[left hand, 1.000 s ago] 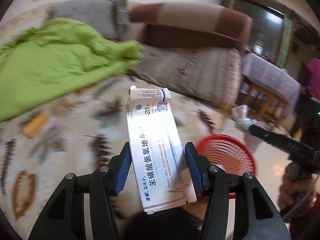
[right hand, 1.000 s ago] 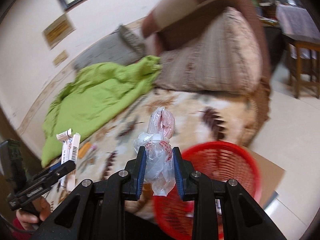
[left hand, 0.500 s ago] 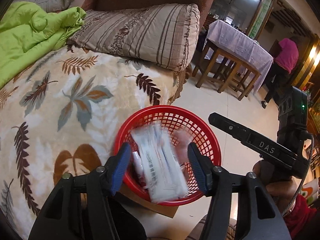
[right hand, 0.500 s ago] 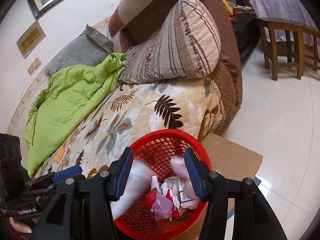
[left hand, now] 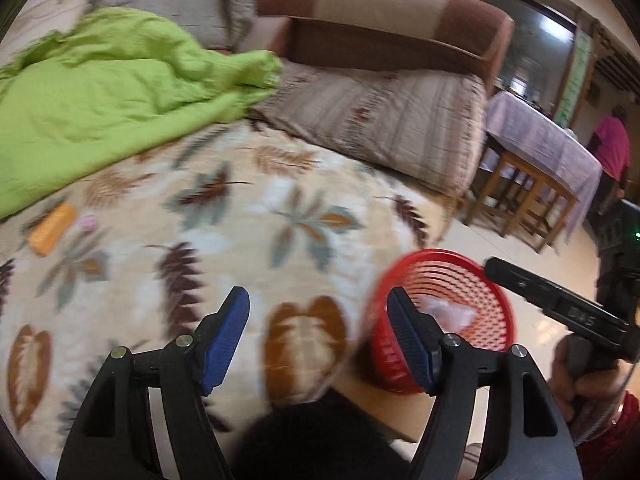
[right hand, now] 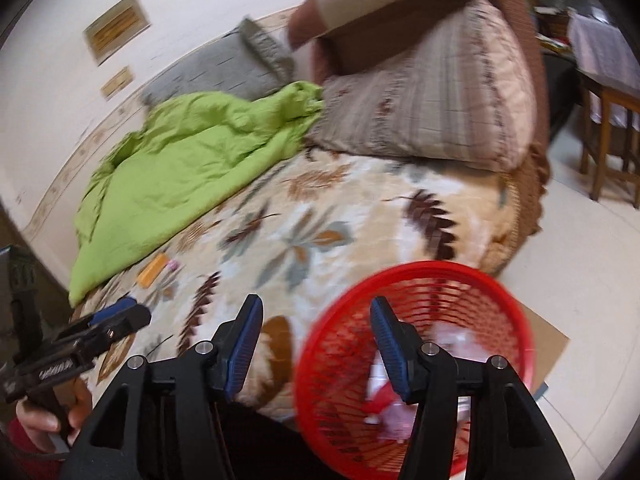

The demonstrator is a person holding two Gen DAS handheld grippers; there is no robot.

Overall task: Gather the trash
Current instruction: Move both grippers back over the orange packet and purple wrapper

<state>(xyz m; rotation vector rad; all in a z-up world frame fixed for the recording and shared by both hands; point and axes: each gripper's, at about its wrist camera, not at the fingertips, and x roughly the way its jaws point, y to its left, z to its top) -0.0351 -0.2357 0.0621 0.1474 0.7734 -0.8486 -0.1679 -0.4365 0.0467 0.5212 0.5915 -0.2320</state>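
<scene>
A red mesh basket [left hand: 476, 280] [right hand: 436, 280] stands on the floor by the bed's edge, with white and pink trash [right hand: 394, 412] inside. My left gripper [left hand: 318, 312] is open and empty above the leaf-patterned blanket, just left of the basket. My right gripper [right hand: 316, 318] is open and empty, its right finger over the basket's near rim. An orange wrapper [left hand: 52, 229] [right hand: 152, 269] and a small pink scrap [left hand: 87, 222] [right hand: 173, 265] lie on the blanket near the green quilt. The views are blurred by motion.
A green quilt [left hand: 104, 92], a grey pillow [left hand: 168, 4] and a striped pillow [left hand: 384, 124] cover the far part of the bed. Cardboard [right hand: 548, 340] lies under the basket. A wooden table with a lilac cloth [left hand: 536, 148] stands on the tiled floor, with a person in pink [left hand: 612, 144] beyond.
Both grippers opened: the white carton and the plastic bag dropped into the red basket. Both grippers have since swung back left toward the bed, empty.
</scene>
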